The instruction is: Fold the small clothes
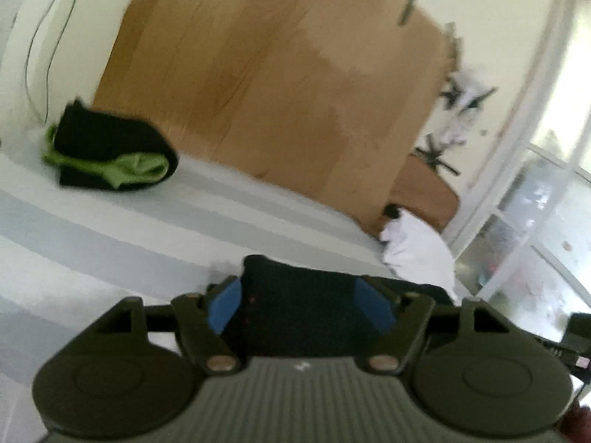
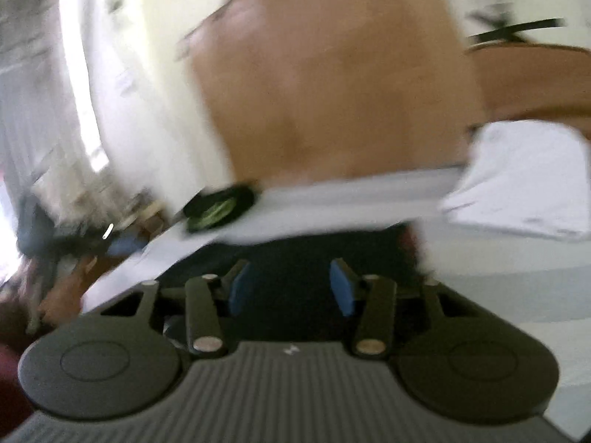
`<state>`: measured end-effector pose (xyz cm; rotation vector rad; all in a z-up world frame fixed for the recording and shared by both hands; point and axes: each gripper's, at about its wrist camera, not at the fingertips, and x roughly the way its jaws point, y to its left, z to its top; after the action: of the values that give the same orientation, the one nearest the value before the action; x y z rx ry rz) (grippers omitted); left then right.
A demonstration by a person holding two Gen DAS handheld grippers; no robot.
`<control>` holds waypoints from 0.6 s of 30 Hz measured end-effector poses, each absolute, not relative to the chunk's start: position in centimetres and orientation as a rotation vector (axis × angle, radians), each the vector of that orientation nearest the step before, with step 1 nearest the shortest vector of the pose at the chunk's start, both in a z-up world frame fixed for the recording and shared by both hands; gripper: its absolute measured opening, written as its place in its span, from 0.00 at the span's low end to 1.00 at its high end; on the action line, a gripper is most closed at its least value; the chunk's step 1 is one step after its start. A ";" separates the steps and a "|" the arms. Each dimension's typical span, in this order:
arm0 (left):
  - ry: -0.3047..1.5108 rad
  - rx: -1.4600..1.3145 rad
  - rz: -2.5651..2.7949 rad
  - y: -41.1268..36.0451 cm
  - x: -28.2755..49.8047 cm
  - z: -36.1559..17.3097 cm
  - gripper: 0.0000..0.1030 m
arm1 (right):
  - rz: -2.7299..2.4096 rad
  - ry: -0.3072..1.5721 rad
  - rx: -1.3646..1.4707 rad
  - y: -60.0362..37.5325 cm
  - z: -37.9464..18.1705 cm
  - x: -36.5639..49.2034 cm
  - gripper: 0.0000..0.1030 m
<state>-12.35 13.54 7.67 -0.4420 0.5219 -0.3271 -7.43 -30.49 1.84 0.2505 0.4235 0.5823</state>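
Fingers first: my left gripper [image 1: 299, 304] has its blue pads [image 1: 224, 306] spread wide, with a dark garment [image 1: 295, 295] lying in the gap between them. I cannot tell whether either pad touches the cloth. My right gripper [image 2: 291, 288] shows much the same: blue pads [image 2: 341, 288] set apart and the dark garment [image 2: 295, 258] between them, though that view is smeared with motion blur, so contact is unclear there too. I judge that neither is clamped on anything.

I take the dark garment as my landmark. It lies on a pale striped bedcover [image 1: 110, 229], at the near edge, right under both grippers. Beyond it and to its left in the left wrist view sits a black and green bundle [image 1: 110, 147], compact and apparently already folded. Beyond it and to its right lies a white piece [image 1: 417, 247], flattish; whether it is folded or waiting I cannot say. Past the bed edge, farther than all three, stands a wooden panel [image 1: 277, 74].

My reading of progress: one item looks finished, the dark garment is the one in hand and seems unfolded or only partly folded, and the white piece may remain.

I see no basket, box or other container in either view; the clothes rest directly on the bedcover.
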 end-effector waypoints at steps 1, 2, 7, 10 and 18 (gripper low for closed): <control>0.552 -0.447 -0.329 13.4 -11.0 7.3 0.69 | 0.516 0.431 0.259 -30.6 1.6 -6.6 0.52; 0.578 -0.449 -0.342 13.0 -9.9 6.8 0.69 | 0.469 0.442 0.279 -30.9 1.1 -5.8 0.54; 0.713 -0.386 -0.410 10.1 -5.2 3.7 0.27 | 0.476 0.611 0.413 -31.2 -2.2 -3.4 0.52; 0.730 -0.392 -0.414 10.6 -5.3 3.1 0.11 | 0.518 0.635 0.428 -30.0 -2.1 -4.2 0.17; 0.686 -0.340 -0.399 12.7 -6.6 5.7 0.11 | 0.404 0.668 0.315 -29.3 -2.5 -4.9 0.17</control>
<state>-6.58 12.70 5.68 -0.3403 0.6861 -0.3995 -4.88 -29.28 -2.52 0.3151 0.6675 0.4035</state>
